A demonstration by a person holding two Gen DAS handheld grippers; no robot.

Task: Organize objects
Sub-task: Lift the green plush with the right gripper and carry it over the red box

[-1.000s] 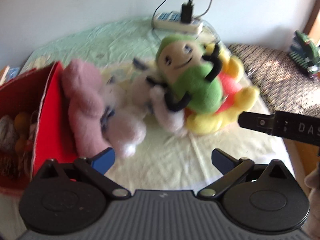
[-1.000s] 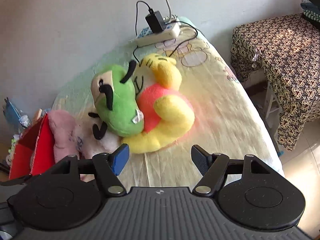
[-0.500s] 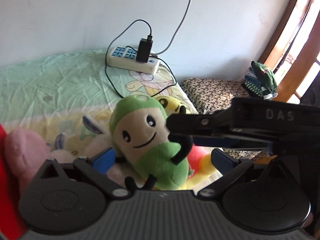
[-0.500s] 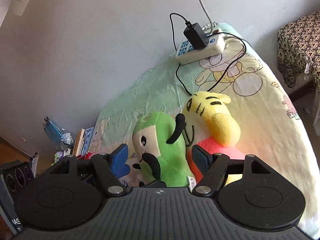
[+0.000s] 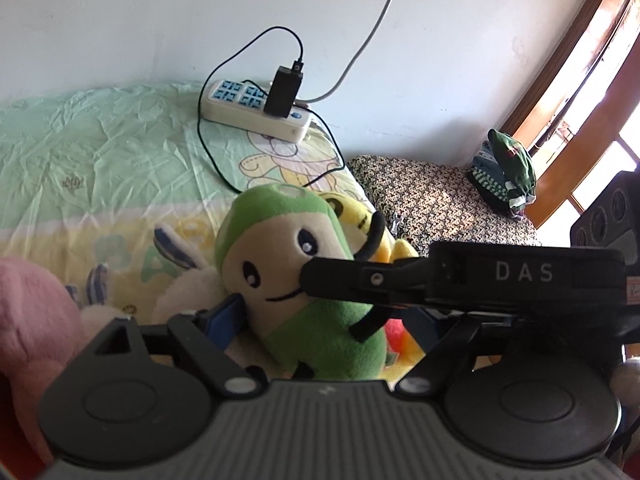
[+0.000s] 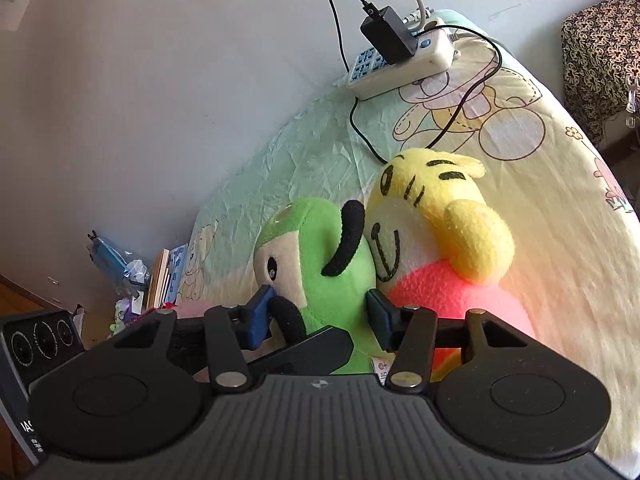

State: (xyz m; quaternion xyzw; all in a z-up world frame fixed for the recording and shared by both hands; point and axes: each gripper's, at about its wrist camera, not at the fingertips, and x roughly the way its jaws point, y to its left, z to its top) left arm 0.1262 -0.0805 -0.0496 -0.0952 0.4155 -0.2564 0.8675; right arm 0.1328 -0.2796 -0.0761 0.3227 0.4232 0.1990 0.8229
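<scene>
A green plush toy (image 5: 320, 320) (image 6: 340, 264) with a cream face and black arms lies on the bed, leaning against a yellow plush with a pink body (image 6: 440, 208) (image 5: 356, 216). My left gripper (image 5: 320, 320) is shut on the green plush around its body; its right finger is partly hidden. My right gripper (image 6: 320, 316) has the same plush between its blue pads, which press its sides while the jaws are closing. The right gripper's black finger (image 5: 360, 280) crosses in front of the plush's face. A pink plush (image 5: 32, 312) and a white one (image 5: 188, 292) lie to the left.
A white power strip (image 5: 256, 112) (image 6: 400, 68) with a black charger and cables lies at the bed's far end by the wall. A side table with a patterned cloth (image 5: 432, 208) (image 6: 600, 40) holds folded clothes (image 5: 504, 172). Books and clutter (image 6: 160, 276) sit at the bed's left.
Both grippers have moved in close over the green plush and their jaws have narrowed onto it. The right gripper's finger now lies across the plush's face in the left wrist view.
</scene>
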